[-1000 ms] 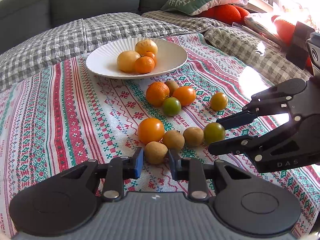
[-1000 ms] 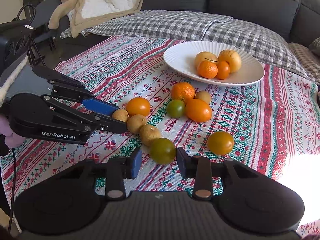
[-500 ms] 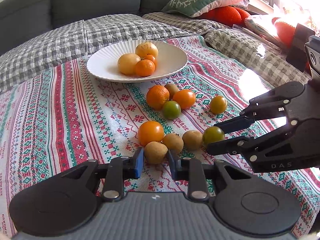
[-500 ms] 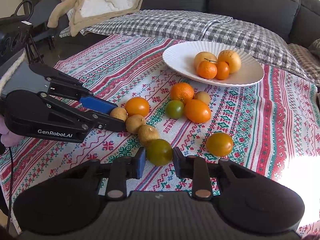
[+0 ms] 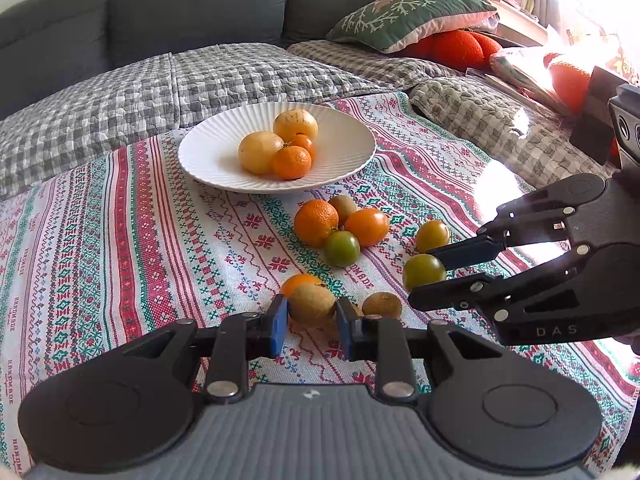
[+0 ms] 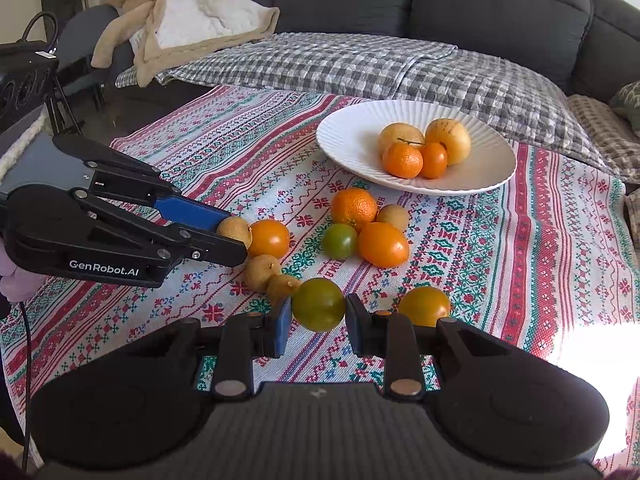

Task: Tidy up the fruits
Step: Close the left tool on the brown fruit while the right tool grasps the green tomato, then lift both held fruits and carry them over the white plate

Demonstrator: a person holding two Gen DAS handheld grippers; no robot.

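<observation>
A white plate (image 5: 344,160) (image 6: 352,132) holds several yellow and orange fruits at the back of the patterned cloth. Loose fruits lie in front of it: an orange (image 5: 316,222), green and orange tomatoes, small brown fruits. My left gripper (image 5: 311,316) (image 6: 232,236) is shut on a small brown fruit (image 5: 311,304) (image 6: 235,231), lifted slightly above the cloth. My right gripper (image 6: 318,312) (image 5: 426,280) is shut on a green tomato (image 6: 318,309) (image 5: 424,272), also lifted slightly.
A patterned cloth (image 5: 120,240) covers the table. A grey sofa with checked quilts (image 6: 340,60) stands behind. Cushions (image 5: 408,16) lie at the right, a blanket (image 6: 180,20) and a chair at the far left.
Both grippers have closed on their fruits and lifted them slightly off the cloth. The left one holds the brown fruit, the right one the green tomato.
</observation>
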